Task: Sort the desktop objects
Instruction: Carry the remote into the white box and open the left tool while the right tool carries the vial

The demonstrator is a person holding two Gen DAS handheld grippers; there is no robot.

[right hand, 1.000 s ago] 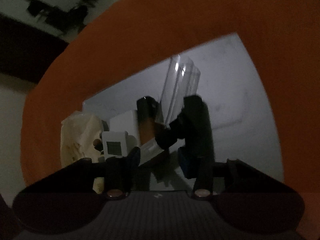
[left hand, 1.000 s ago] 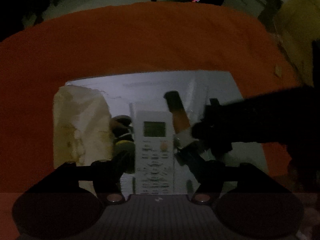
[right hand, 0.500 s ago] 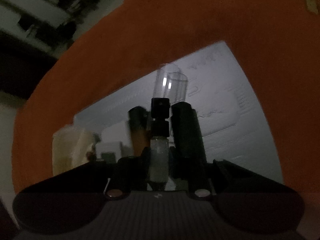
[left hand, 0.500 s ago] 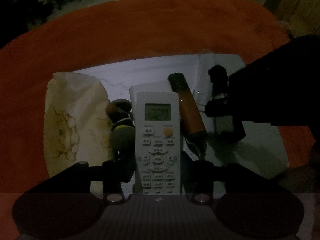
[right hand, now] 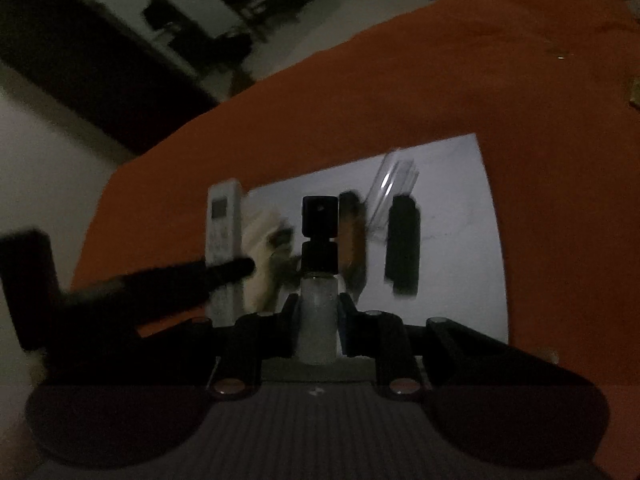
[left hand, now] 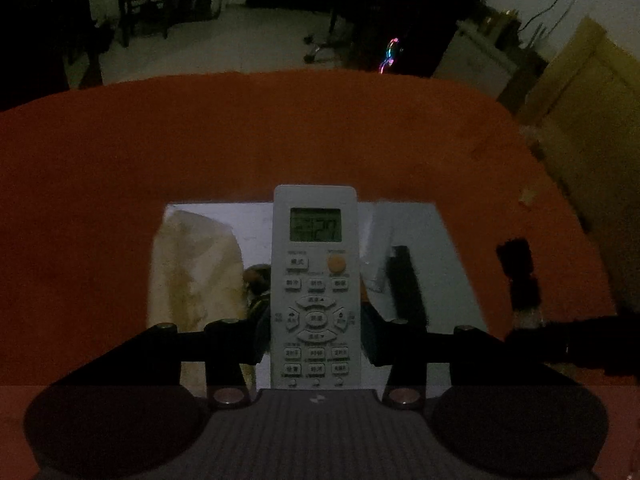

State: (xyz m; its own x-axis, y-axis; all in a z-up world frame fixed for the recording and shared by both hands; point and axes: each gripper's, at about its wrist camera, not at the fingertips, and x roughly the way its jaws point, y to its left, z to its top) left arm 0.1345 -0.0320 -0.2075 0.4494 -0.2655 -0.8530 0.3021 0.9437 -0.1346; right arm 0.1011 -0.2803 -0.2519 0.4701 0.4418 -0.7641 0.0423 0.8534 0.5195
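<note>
The desk (left hand: 280,140) carries an orange cloth, and on it a white sheet (left hand: 448,264) bearing a cream packet (left hand: 192,272), a clear tube (right hand: 394,188) and a black bar (left hand: 406,284). The left tongs (left hand: 316,340) pinch the white remote control (left hand: 315,280), raised over the sheet. The right tongs (right hand: 318,320) pinch a small black-capped spray bottle (right hand: 319,280), above the sheet's near edge.

My left wrist camera looked level and close over the remote (left hand: 315,280); my right looked tilted; both shared the white sheet (right hand: 452,216).
</note>
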